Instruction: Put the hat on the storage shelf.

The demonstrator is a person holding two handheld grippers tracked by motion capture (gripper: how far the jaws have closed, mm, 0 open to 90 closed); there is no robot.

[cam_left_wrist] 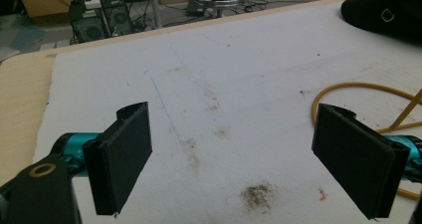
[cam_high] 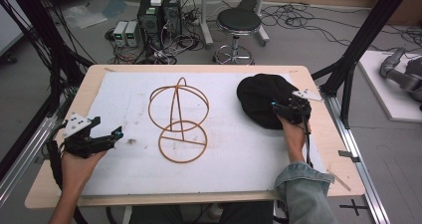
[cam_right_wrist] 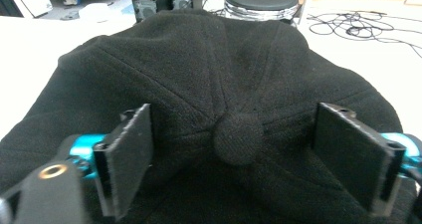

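A black fabric cap (cam_high: 260, 100) lies at the right of the white sheet (cam_high: 129, 99); it is also at the far right of the left gripper view, cap (cam_left_wrist: 383, 12). My right gripper (cam_high: 280, 108) is over the cap's near side. Its jaws stand wide apart on either side of the cap's top button (cam_right_wrist: 238, 137), right gripper (cam_right_wrist: 234, 134), and the pads do not press on the fabric. A tan wire stand (cam_high: 179, 119) of rings and hoops sits mid-table, its ring (cam_left_wrist: 348, 87) just beyond my left jaws. My left gripper (cam_high: 117, 133) rests open and empty at the left, left gripper (cam_left_wrist: 234, 134).
The wooden table edge (cam_high: 199, 67) runs past the sheet. Black frame posts (cam_high: 363, 40) rise at both sides. A round stool (cam_high: 239, 22), computer boxes (cam_high: 159, 15) and loose cables are on the floor behind. Dirt smudges (cam_left_wrist: 259, 196) mark the sheet.
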